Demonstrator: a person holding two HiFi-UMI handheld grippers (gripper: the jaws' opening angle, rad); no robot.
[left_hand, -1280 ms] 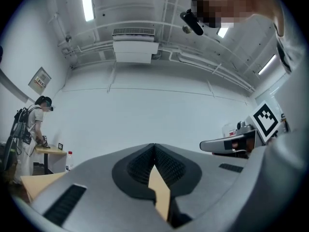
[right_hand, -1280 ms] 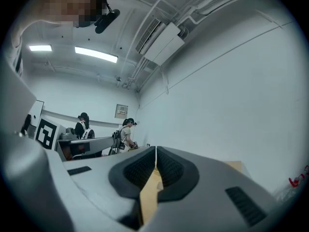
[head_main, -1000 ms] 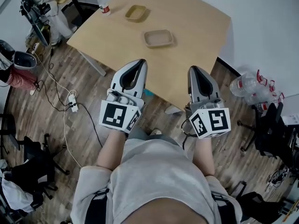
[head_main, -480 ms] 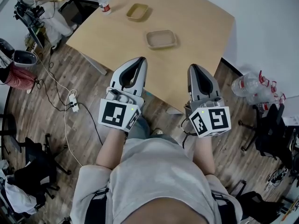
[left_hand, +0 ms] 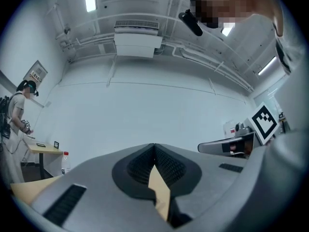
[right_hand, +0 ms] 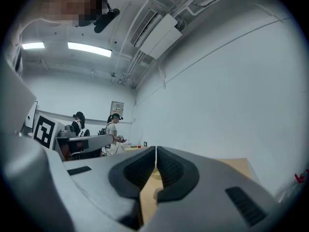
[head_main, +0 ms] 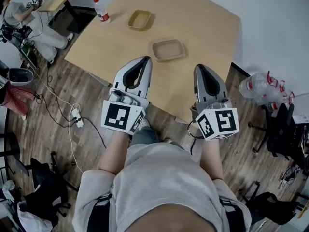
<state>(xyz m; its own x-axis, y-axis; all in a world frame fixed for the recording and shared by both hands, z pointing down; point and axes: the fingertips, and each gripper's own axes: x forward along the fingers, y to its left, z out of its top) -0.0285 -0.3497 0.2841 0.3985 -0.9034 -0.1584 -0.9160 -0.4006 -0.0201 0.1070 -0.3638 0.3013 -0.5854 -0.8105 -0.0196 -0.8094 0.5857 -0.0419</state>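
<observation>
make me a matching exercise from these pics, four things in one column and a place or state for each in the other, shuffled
Things:
1. red-capped bottle
2. nearer tray
3. left gripper
4. power strip

Places or states:
a. jaws together, nothing between them
b. on the wood floor, left of the table
c. standing upright at the table's left edge
d. lying flat near the table's middle

Pairs: 1-c, 2-d, 3-a, 4-b
</observation>
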